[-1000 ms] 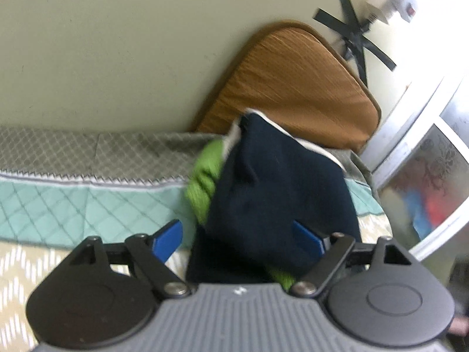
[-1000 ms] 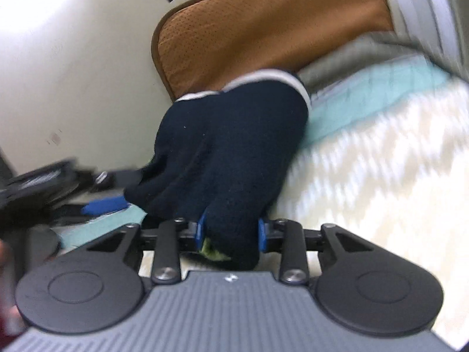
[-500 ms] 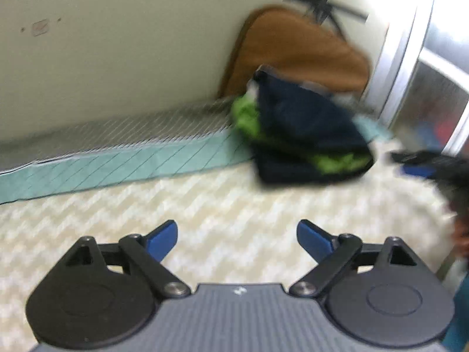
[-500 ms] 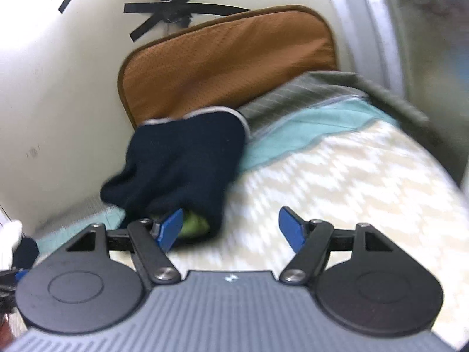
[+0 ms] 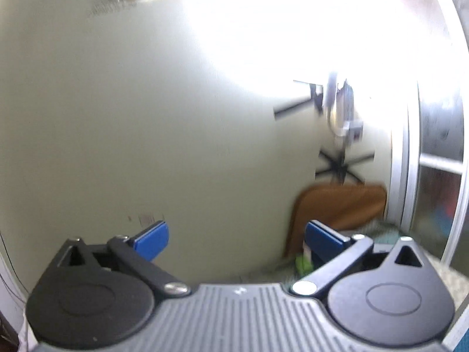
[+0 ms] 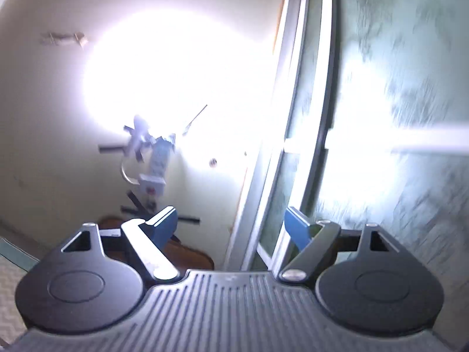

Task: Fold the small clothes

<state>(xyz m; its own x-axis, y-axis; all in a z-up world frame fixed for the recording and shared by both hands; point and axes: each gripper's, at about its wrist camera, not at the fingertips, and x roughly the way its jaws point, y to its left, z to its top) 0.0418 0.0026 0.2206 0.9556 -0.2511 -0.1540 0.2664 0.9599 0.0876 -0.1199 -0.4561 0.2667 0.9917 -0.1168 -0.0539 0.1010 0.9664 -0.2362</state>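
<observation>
My left gripper (image 5: 236, 242) is open and empty, tilted up towards the pale wall. Only a small green scrap of the folded clothes pile (image 5: 302, 262) shows low down beside its right finger, below the brown cushion (image 5: 340, 205). My right gripper (image 6: 231, 227) is open and empty, also raised and pointing at the wall corner. The clothes do not show in the right wrist view; only the cushion's top (image 6: 187, 252) does.
A frosted glass door with a metal frame (image 6: 299, 117) stands on the right and also shows in the left wrist view (image 5: 410, 161). A wall socket with black tape strips (image 6: 152, 173) hangs above the cushion. The patterned bed cover (image 6: 11, 287) shows at the lower left.
Both grippers have pulled back from the folded pile and tilted upwards, so the views now show mostly wall and door. The right gripper let go of the dark garment a second ago.
</observation>
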